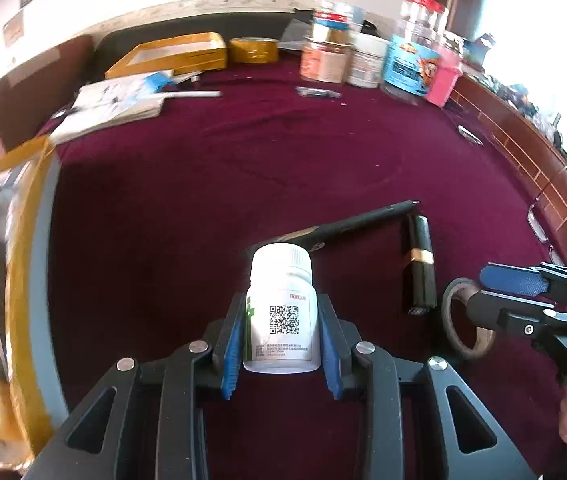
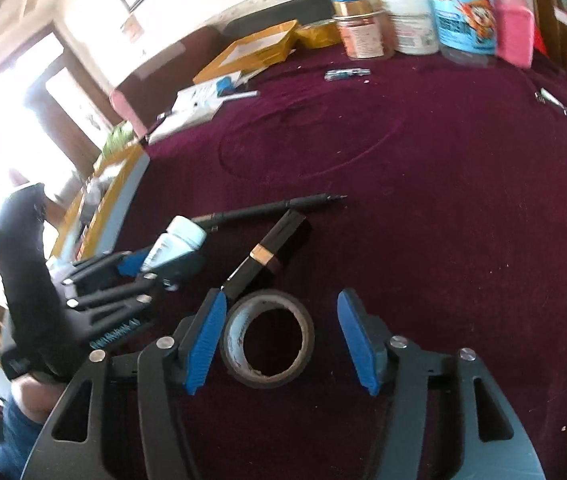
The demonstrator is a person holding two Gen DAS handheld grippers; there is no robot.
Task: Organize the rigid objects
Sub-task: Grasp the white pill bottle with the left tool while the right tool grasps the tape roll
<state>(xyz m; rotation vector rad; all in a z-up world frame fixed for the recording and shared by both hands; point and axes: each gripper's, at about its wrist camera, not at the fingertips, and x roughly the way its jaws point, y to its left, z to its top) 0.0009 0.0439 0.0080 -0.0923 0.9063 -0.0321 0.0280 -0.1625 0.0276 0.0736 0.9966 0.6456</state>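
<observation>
Left hand-held gripper of mine clamps the white pill bottle; my right hand-held gripper gapes wide around the tape roll on the counter.

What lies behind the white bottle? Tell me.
Behind the white bottle, clamped in the left hand-held gripper, a black pen lies on the maroon cloth. The bottle covers the pen's near end.

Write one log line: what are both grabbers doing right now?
left gripper: shut on white pill bottle | right gripper: open around tape roll | black pen, lipstick: on tablecloth
</observation>
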